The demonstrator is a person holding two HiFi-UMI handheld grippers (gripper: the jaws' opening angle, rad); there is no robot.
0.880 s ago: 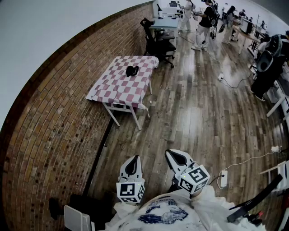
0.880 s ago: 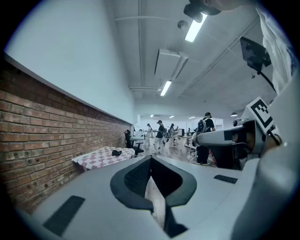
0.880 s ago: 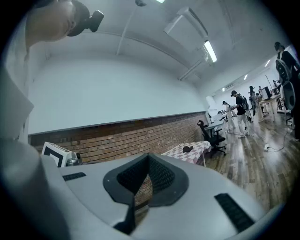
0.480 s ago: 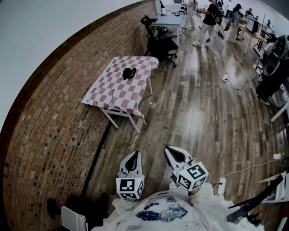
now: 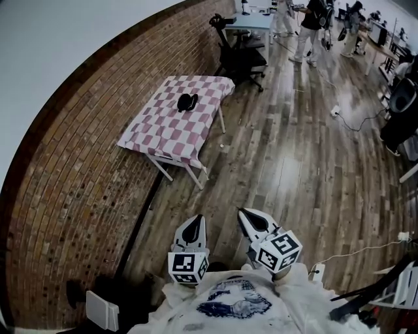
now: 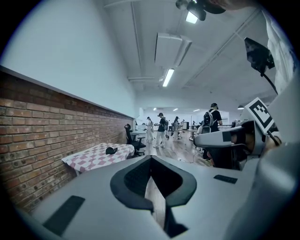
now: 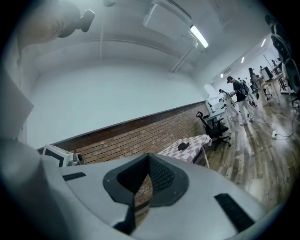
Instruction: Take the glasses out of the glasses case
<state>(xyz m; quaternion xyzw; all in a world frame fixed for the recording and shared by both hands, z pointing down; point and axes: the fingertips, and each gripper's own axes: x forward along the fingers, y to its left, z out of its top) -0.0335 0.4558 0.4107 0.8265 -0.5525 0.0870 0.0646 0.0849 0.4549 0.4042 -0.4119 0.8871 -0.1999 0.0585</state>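
A black glasses case point(image 5: 187, 102) lies closed on a table with a pink-and-white checked cloth point(image 5: 171, 127), far ahead by the brick wall. It also shows small in the left gripper view, the case point(image 6: 111, 150) on the table point(image 6: 93, 158), and in the right gripper view, the case point(image 7: 183, 146). Both grippers are held close to my chest, far from the table. My left gripper point(image 5: 194, 222) point(image 6: 150, 161) has its jaws together with nothing between them. My right gripper point(image 5: 245, 214) point(image 7: 149, 158) also has its jaws together, empty.
A brick wall point(image 5: 72, 169) runs along the left. A black office chair point(image 5: 241, 60) and a desk stand beyond the table. Several people point(image 5: 313, 19) stand at the far end. Cables point(image 5: 356, 121) lie on the wooden floor at right.
The table and case sit slightly lower and larger in the head view than before. Both grippers stay shut in front of my chest.
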